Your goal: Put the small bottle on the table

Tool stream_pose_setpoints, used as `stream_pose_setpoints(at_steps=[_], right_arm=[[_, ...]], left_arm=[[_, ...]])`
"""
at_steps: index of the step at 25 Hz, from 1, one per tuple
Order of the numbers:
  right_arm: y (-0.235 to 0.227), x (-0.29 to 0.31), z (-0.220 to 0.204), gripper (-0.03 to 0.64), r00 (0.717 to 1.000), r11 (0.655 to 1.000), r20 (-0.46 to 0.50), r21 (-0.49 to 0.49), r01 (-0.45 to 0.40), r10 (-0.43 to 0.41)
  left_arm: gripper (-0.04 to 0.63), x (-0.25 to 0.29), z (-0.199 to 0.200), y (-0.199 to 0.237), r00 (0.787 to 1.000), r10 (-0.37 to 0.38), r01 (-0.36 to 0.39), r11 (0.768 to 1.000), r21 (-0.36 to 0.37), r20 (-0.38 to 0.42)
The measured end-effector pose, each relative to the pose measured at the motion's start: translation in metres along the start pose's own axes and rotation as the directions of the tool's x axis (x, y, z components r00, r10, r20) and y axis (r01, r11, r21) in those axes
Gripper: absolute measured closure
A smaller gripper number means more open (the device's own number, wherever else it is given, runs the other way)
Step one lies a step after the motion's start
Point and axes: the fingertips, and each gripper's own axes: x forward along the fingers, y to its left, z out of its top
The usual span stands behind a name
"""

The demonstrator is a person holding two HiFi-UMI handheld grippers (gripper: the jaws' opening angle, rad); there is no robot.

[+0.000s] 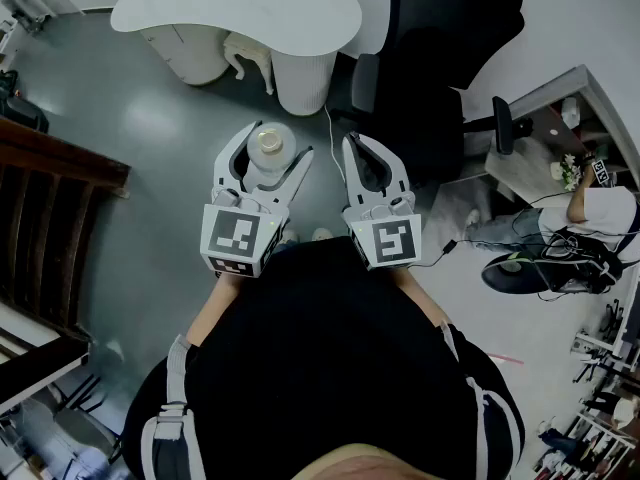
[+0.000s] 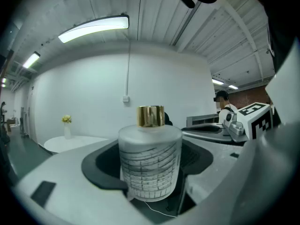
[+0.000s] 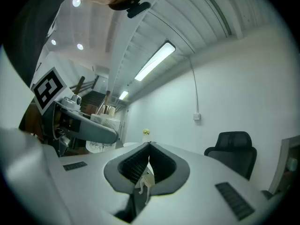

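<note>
We had the left gripper point(image 1: 276, 146) clamped on the small bottle point(image 2: 150, 161), upright, cap up, white table point(image 1: 200, 8) straight ahead of it; right gripper point(image 1: 362, 140) was closed, empty.

Small bottle point(image 1: 266, 168) sits betw. the jaws of the left tongs point(image 1: 279, 140), above the floor point(image 1: 130, 158). Right tongs point(image 1: 357, 141) just beside, to the right. Worktop point(image 1: 240, 3) ahead of both (office chair point(image 1: 440, 58) at its right).

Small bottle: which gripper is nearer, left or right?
Left. The left gripper holds the small bottle between its jaws; the right gripper is alongside, jaws together, not touching it.
</note>
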Motion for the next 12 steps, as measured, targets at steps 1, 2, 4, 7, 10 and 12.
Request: stream_pose_setpoints(at_steps=[1, 2, 4, 7, 10, 12], right_arm=[[-0.002, 0.001, -0.002, 0.595, 1.000, 1.000, -0.023, -0.001, -0.006, 0.006], [-0.003, 0.001, -0.004, 0.595, 0.999, 1.000, -0.039, -0.001, -0.012, 0.012], [-0.009, 0.004, -0.004, 0.595, 0.999, 1.000, -0.026, -0.003, -0.020, 0.020], [-0.022, 0.009, 0.000, 0.595, 1.000, 1.000, 0.007, 0.009, -0.004, 0.004], [-0.031, 0.013, -0.001, 0.594, 1.000, 0.999, 0.009, 0.032, -0.017, 0.017], [-0.037, 0.015, -0.004, 0.594, 1.000, 0.999, 0.014, 0.041, -0.027, 0.026]], left_arm=[[0.259, 0.003, -0.001, -0.001, 1.000, 0.001, -0.001, 1.000, 0.000, 0.000], [0.259, 0.005, -0.001, -0.001, 1.000, 0.001, -0.001, 1.000, 0.000, 0.000], [0.259, 0.012, -0.003, -0.003, 1.000, 0.001, -0.001, 1.000, 0.002, 0.001], [0.258, 0.021, -0.004, -0.004, 1.000, 0.007, -0.007, 1.000, -0.002, 0.001], [0.258, 0.029, -0.005, -0.005, 1.000, 0.019, -0.019, 1.000, -0.007, 0.002], [0.259, 0.035, -0.006, -0.008, 1.000, 0.025, -0.025, 1.000, -0.010, 0.002]])
